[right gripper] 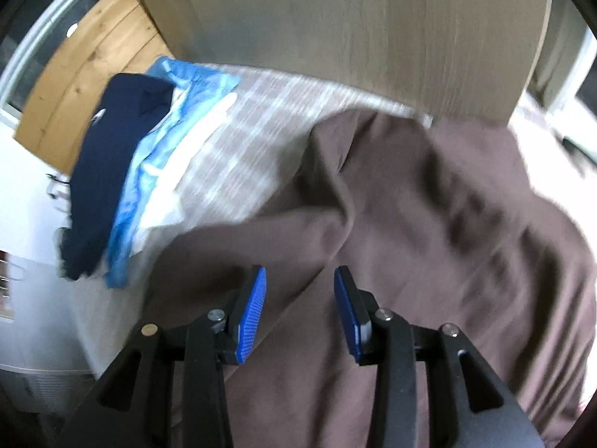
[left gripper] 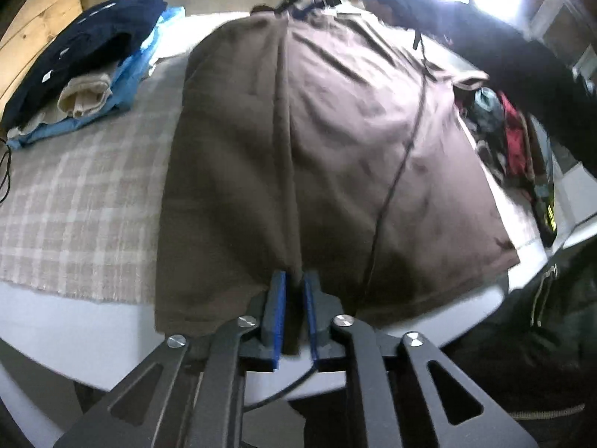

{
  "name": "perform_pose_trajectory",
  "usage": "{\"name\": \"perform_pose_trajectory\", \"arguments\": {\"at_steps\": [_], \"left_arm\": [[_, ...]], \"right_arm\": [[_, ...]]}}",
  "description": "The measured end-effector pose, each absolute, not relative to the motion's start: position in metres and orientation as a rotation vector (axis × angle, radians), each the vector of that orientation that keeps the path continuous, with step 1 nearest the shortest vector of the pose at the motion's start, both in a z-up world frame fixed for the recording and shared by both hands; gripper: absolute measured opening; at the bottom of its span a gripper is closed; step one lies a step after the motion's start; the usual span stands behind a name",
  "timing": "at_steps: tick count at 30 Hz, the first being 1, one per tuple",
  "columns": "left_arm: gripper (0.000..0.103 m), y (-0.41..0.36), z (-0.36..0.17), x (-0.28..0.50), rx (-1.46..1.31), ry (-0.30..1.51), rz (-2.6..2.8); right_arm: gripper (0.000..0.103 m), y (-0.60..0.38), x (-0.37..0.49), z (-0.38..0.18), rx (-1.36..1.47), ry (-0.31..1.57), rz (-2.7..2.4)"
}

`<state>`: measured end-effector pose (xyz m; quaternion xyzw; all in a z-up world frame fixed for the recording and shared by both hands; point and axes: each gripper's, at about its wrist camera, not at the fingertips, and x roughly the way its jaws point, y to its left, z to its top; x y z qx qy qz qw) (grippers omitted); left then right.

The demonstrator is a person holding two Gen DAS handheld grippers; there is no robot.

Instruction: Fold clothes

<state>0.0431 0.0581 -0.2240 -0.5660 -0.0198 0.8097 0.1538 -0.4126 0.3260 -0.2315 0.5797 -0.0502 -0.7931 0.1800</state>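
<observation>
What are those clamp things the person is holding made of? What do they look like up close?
Both look the same. The left gripper and the right gripper each have two flat black linkage arms with cut-out slots, joined by round silver bolts. Their fingers are black blocks faced with ribbed bright blue pads. A thin black cable trails across the left view.

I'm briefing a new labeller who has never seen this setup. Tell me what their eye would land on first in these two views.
The wide, wrinkled brown garment fills the middle of both views, spread over the beige checked tablecloth. At its near hem the left gripper, with blue ribbed pads, pinches a fold of the cloth, while the right gripper hangs open over the fabric. Left of the garment sits a stack of folded clothes, a dark navy piece on top of light blue ones.
</observation>
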Motion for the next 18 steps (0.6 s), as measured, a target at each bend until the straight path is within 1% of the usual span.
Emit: {"name": "perform_pose_trajectory", "arguments": {"at_steps": [2, 3, 4, 5, 6, 8, 11, 15, 18], "left_arm": [[0.026, 0.044, -0.218, 0.047, -1.644, -0.099, 2.355], [0.034, 0.032, -0.213, 0.05, -1.644, -0.143, 2.392], [0.039, 0.02, -0.211, 0.052, -1.65, -0.18, 2.425], [0.041, 0.01, -0.211, 0.054, -1.659, -0.211, 2.455], [0.043, -0.002, -0.212, 0.054, -1.679, -0.256, 2.482], [0.043, -0.018, -0.22, 0.051, -1.727, -0.332, 2.498], [0.043, -0.026, -0.234, 0.04, -1.778, -0.341, 2.496], [0.043, -0.018, -0.249, 0.028, -1.789, -0.376, 2.426], [0.042, -0.001, -0.259, 0.023, -1.817, -0.313, 2.374]], "right_arm": [[0.038, 0.328, -0.421, -0.216, 1.569, -0.184, -2.255], [0.039, 0.319, -0.421, -0.213, 1.556, -0.146, -2.216], [0.042, 0.307, -0.419, -0.211, 1.549, -0.093, -2.169], [0.05, 0.296, -0.418, -0.209, 1.541, -0.041, -2.122], [0.053, 0.284, -0.416, -0.208, 1.531, 0.009, -2.074], [0.055, 0.248, -0.403, -0.212, 1.492, 0.219, -2.008], [0.056, 0.204, -0.393, -0.229, 1.477, 0.411, -1.906], [0.057, 0.18, -0.391, -0.246, 1.48, 0.542, -1.832], [0.06, 0.175, -0.395, -0.253, 1.485, 0.581, -1.793]]}}
